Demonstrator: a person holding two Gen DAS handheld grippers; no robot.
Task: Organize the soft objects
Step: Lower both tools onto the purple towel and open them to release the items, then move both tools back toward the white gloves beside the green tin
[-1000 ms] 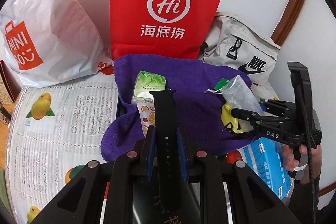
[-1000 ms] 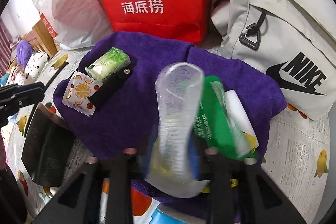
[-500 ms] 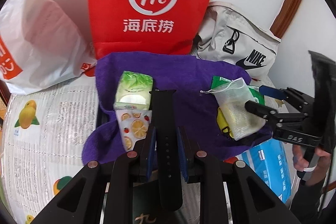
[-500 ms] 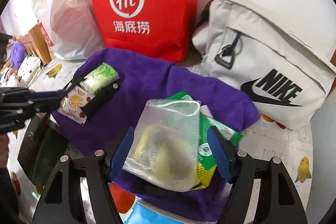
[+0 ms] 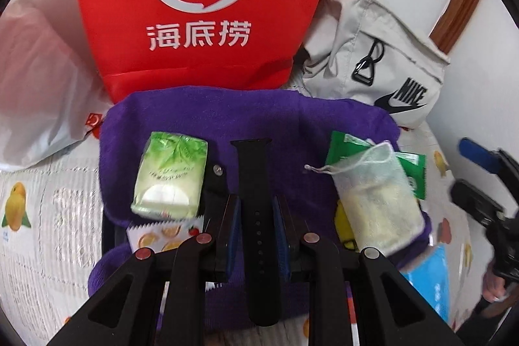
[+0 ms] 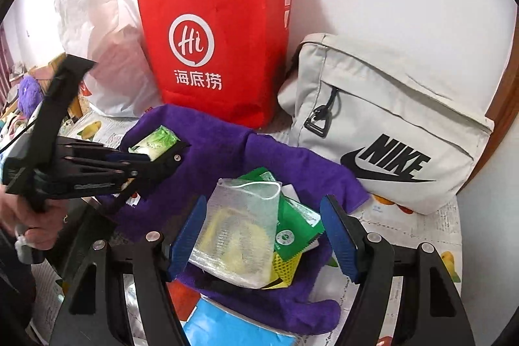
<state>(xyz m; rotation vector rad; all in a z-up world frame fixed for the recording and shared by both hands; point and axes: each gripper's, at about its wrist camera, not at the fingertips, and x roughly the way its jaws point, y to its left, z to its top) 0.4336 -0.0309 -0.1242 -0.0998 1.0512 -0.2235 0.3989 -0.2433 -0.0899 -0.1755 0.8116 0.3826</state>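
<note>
Behind purple towel (image 5: 207,119): red bag (image 5: 201,5), Nike pouch (image 6: 389,125) crowding wall.

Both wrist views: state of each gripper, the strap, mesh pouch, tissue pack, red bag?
Left gripper: shut on the black watch strap.
Right gripper: open, jaws apart either side of the mesh pouch.
Mesh pouch: lying on the purple towel, drawstring mouth open.
Green tissue pack: sealed, flat on the towel.
Red paper bag: upright, handles up.

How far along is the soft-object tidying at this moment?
Done: the mesh pouch lies on the purple towel, the right claw open around it. In hand: the left claw grips a black watch strap. Left: placing the strap; the tissue pack looks untouched.
</note>
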